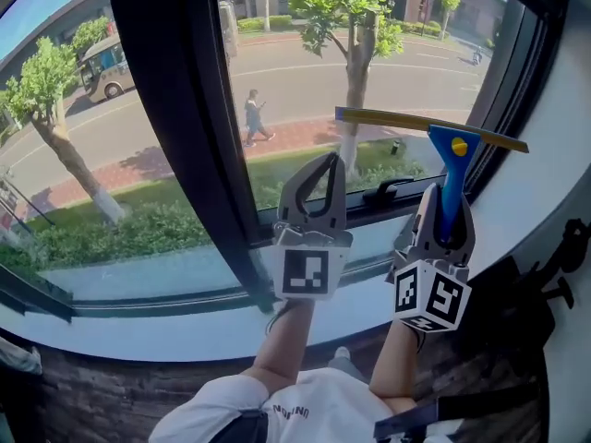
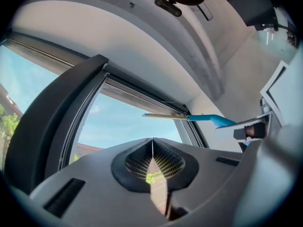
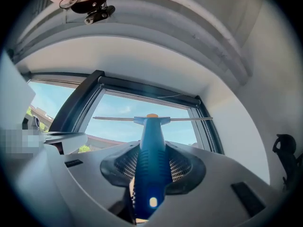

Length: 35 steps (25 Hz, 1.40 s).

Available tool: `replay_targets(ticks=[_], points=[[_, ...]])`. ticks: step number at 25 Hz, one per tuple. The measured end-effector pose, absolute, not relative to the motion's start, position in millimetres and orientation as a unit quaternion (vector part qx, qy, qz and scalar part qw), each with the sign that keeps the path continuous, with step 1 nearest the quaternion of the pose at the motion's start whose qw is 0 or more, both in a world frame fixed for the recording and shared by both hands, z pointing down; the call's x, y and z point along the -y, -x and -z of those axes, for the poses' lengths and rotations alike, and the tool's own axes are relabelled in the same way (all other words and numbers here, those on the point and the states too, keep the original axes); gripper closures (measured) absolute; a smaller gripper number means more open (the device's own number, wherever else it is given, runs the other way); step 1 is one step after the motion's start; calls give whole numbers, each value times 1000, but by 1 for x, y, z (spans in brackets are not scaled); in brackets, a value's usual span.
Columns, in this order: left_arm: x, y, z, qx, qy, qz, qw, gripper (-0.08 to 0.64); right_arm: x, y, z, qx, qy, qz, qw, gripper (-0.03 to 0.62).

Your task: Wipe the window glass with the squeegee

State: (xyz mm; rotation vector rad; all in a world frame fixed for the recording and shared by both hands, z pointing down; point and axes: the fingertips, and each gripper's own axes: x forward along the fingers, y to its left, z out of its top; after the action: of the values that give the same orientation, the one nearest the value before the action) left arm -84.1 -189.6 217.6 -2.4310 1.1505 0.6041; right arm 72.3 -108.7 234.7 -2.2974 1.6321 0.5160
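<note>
Right gripper (image 1: 444, 212) clamps the blue squeegee (image 1: 441, 151) by its handle, blade near the window glass (image 1: 305, 72). Left gripper (image 1: 319, 185) is closed, empty.

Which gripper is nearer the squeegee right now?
Right. The right gripper is shut on the squeegee handle; the left gripper, shut and empty, sits beside it to the left.
</note>
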Motion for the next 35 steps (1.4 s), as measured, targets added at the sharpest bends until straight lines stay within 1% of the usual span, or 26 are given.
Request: replay_targets(ticks=[4,10,18,24,27,31,35], points=[[205,51,-217,-446,849,-216,183,555,137,-110,-229,-598,769,-178,141,456],[217,27,-224,-499,821,-195,200,555,172,-139,-232,-646,729,-166,150,456],[226,68,-227,-545,795,-165,210,555,219,-90,-215,-697,676,-150,185,456],[229,102,-237,-561,787,-154,204,555,240,-39,-140,-691,657,-209,217,456],[232,111,-241,-569,783,-147,204,555,259,-21,-105,-680,658,-241,216,456],[231,124,-241,-578,776,-145,205,555,282,-1,-72,-679,655,-245,222,456],[242,136,-217,-584,768,-154,213,555,298,12,-45,-670,662,-245,230,456]])
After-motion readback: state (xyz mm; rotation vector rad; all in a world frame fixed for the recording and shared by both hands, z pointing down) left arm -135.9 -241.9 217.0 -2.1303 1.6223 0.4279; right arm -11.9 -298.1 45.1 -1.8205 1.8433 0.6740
